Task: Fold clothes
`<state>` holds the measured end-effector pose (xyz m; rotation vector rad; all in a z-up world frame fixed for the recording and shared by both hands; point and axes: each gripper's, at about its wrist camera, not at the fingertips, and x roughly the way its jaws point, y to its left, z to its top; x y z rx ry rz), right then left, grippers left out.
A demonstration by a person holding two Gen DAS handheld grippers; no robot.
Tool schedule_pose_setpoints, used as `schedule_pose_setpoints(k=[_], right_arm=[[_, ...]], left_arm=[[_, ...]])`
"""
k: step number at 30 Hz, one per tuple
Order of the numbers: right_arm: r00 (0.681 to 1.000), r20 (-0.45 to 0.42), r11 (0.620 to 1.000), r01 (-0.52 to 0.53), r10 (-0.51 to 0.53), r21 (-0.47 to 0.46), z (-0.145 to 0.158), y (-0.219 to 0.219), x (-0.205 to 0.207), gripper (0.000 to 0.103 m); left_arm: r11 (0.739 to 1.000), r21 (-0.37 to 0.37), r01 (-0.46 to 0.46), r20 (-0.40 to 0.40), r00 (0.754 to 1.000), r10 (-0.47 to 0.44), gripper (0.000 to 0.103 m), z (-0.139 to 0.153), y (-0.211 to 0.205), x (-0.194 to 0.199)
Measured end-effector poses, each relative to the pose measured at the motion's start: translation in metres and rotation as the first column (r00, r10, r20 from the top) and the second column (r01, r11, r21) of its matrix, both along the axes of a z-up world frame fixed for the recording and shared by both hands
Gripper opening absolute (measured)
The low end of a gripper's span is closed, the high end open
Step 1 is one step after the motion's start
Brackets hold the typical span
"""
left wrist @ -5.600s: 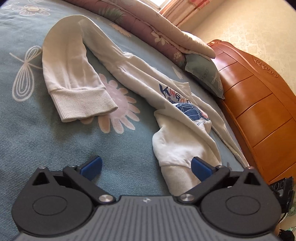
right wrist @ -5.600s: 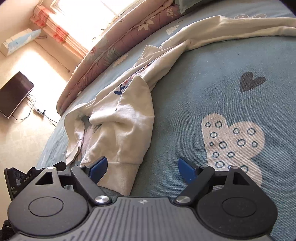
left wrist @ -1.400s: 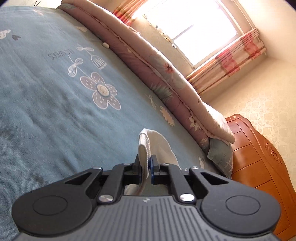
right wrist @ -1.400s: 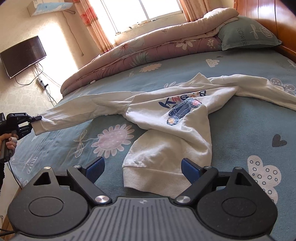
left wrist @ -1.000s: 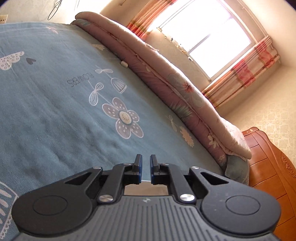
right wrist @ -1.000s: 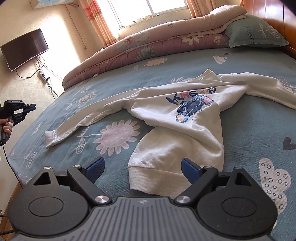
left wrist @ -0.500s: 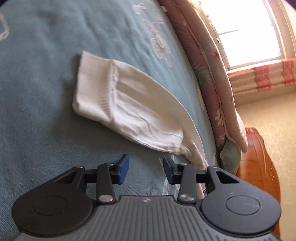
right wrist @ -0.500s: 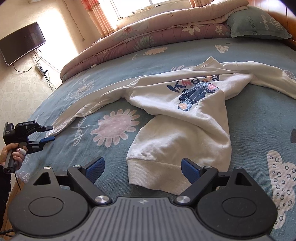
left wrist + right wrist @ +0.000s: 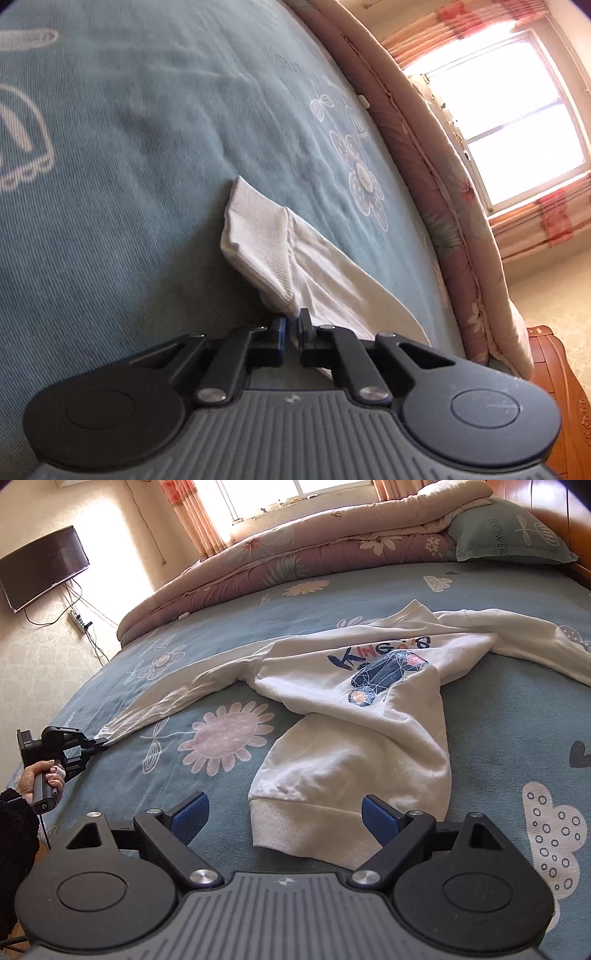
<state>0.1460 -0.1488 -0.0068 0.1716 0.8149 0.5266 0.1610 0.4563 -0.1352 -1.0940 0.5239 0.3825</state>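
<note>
**Inspector A:** Garments on the bed, by count?

**Inspector B:** One. A white sweatshirt of soft knit, spread face up across the middle of the blue bedspread. Two long sleeves: one runs out to the left, the other to the far right. The hem band is ribbed, lies nearest the right-wrist camera, and the body above it is bunched and creased. The chest carries dark blue lettering over a faceted print.

**Inspector A:** Grippers?

**Inspector B:** Two. The left gripper has its jaws drawn together on the sleeve edge just behind the ribbed cuff; the cuff lies flat on the bedspread. From the right-wrist view the same gripper meets the left sleeve's tip at the left edge of the bed, held by a hand in a dark fuzzy sleeve.

**Inspector A:** And the right?

**Inspector B:** The right gripper stands wide open, holding nothing. Its two blue pads sit either side of the hem band, apart from it.

**Inspector A:** Surroundings?

**Inspector B:** The bedspread is woven, printed with flowers, clouds and hearts. One rolled floral quilt along the far side, one teal pillow at far right, one dark flat screen on the left wall, one bright window with striped curtains.
</note>
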Motion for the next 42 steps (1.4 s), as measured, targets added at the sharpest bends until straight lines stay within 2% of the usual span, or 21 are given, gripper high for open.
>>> schedule_pose_setpoints(k=[5,6,8,11,14,17,20,22,25,28,32,34,35,39,40,42], right_arm=[[1.0,0.005,1.0,0.01,-0.01,-0.002,0.002,-0.004,-0.002,0.093],[1.0,0.004,1.0,0.012,-0.012,-0.001,0.002,-0.005,-0.002,0.093],[1.0,0.005,1.0,0.016,-0.016,-0.001,0.002,-0.007,-0.003,0.093],[1.0,0.009,1.0,0.017,-0.017,-0.001,0.003,-0.01,-0.005,0.093],[1.0,0.013,1.0,0.025,-0.025,-0.002,0.003,-0.014,-0.006,0.093],[0.999,0.008,0.999,0.038,-0.038,0.0,0.001,-0.02,-0.006,0.093],[0.999,0.004,0.998,0.055,-0.055,-0.029,-0.003,-0.025,-0.007,0.093],[0.998,-0.003,0.996,0.069,-0.069,-0.053,-0.007,-0.03,-0.007,0.093],[0.995,-0.009,0.991,0.101,-0.102,-0.09,-0.015,-0.042,-0.01,0.093],[0.992,-0.015,0.982,0.123,-0.127,-0.14,-0.023,-0.055,-0.013,0.093],[0.988,-0.001,0.963,0.152,-0.156,-0.222,-0.036,-0.072,-0.016,0.095],[0.987,-0.018,0.963,0.153,-0.161,-0.22,-0.044,-0.081,-0.016,0.096],[0.986,-0.031,0.966,0.157,-0.166,-0.206,-0.049,-0.085,-0.016,0.096],[0.982,-0.089,0.979,0.152,-0.165,-0.137,-0.067,-0.096,-0.016,0.098],[0.985,-0.082,0.982,0.143,-0.154,-0.126,-0.069,-0.097,-0.018,0.102],[0.989,-0.068,0.986,0.126,-0.134,-0.11,-0.071,-0.099,-0.021,0.103]], left_arm=[[0.994,0.104,-0.019,-0.016,1.0,0.02,0.005,0.03,0.025,0.011],[0.993,0.115,-0.008,-0.028,1.0,0.011,0.01,0.034,0.027,0.014],[0.992,0.121,0.02,-0.066,0.998,-0.012,0.01,0.04,0.028,0.019],[0.985,0.166,0.041,-0.123,0.992,-0.02,0.024,0.05,0.023,0.019],[0.979,0.194,0.065,-0.135,0.99,-0.039,0.034,0.059,0.014,0.01],[0.964,0.221,0.145,-0.153,0.982,-0.113,0.038,0.065,-0.008,0.004],[0.929,0.262,0.261,-0.183,0.959,-0.218,0.043,0.074,-0.043,0.006],[0.889,0.289,0.355,-0.204,0.93,-0.305,0.045,0.081,-0.072,0.012],[0.808,0.322,0.493,-0.219,0.869,-0.443,0.051,0.087,-0.124,0.027],[0.717,0.334,0.612,-0.23,0.791,-0.567,0.056,0.092,-0.179,0.039],[0.607,0.34,0.719,-0.219,0.688,-0.692,0.059,0.094,-0.249,0.045],[0.564,0.336,0.754,-0.203,0.643,-0.739,0.061,0.091,-0.28,0.045],[0.55,0.331,0.767,-0.195,0.626,-0.755,0.061,0.09,-0.294,0.045],[0.522,0.3,0.798,-0.187,0.586,-0.789,0.061,0.073,-0.337,0.046],[0.52,0.295,0.802,-0.186,0.582,-0.791,0.061,0.069,-0.345,0.046],[0.522,0.28,0.806,-0.187,0.579,-0.794,0.061,0.06,-0.358,0.047]])
